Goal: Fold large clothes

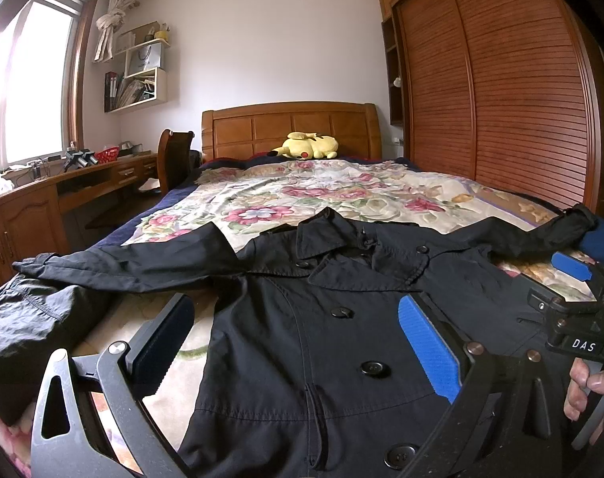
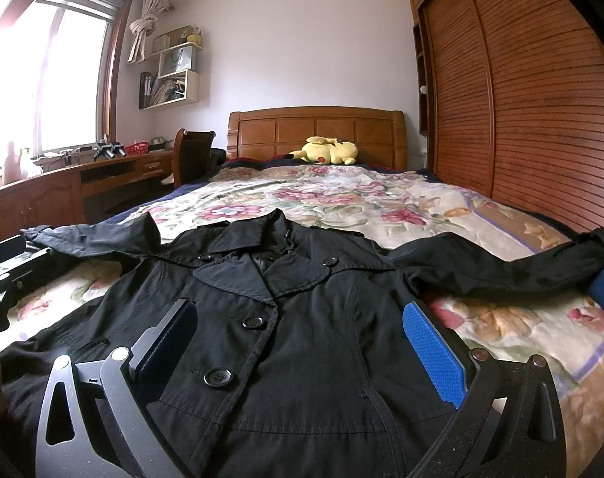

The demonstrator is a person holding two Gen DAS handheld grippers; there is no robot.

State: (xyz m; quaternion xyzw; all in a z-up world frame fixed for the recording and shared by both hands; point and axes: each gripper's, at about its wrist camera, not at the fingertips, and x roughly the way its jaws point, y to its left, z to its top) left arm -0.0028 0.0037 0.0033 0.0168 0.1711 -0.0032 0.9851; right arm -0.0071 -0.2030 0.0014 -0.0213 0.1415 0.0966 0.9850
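Fingers of both grippers spread wide, gripping nothing: left gripper (image 1: 298, 354) and right gripper (image 2: 302, 354) each hover low over the coat, one finger (image 1: 429, 342) faced with a blue ribbed pad, the other dark. Bed (image 1: 341, 195) with smooth floral quilt and panelled wooden headboard (image 1: 290, 127); slatted wooden wardrobe doors (image 1: 501, 99) alongside. Black trench coat (image 1: 341, 318), thin matte woven fabric, lies front-up across the bed's near end, collar toward the headboard, both sleeves spread sideways, round black buttons (image 1: 375, 368) down the front. Yellow plush toy (image 1: 307, 146), soft and rounded, rests by the headboard.
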